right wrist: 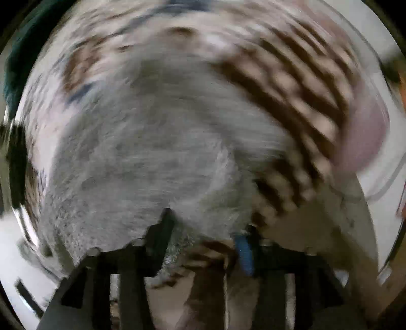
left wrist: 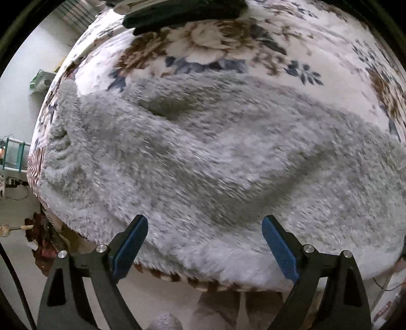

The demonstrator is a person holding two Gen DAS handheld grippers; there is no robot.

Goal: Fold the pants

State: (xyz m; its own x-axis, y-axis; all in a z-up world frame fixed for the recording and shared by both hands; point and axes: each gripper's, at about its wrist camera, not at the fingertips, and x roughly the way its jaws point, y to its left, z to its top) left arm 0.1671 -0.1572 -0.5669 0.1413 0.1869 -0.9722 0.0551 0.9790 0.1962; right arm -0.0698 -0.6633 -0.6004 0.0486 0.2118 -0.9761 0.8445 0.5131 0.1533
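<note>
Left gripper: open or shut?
Open. The left gripper has its blue-padded fingers wide apart above the grey fleece pants, gripping nothing.

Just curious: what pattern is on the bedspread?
Brown and blue flowers on white bedspread, clearest in the left wrist view.

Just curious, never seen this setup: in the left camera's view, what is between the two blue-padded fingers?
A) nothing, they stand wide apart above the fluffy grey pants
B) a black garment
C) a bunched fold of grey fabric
A: the left gripper gapes open, its blue pads clear of the fluffy grey pants.

Bed under floral blanket (left wrist: 291,33), fluffy grey pants (left wrist: 203,157) spread across, dark garment (left wrist: 182,11) beyond.
</note>
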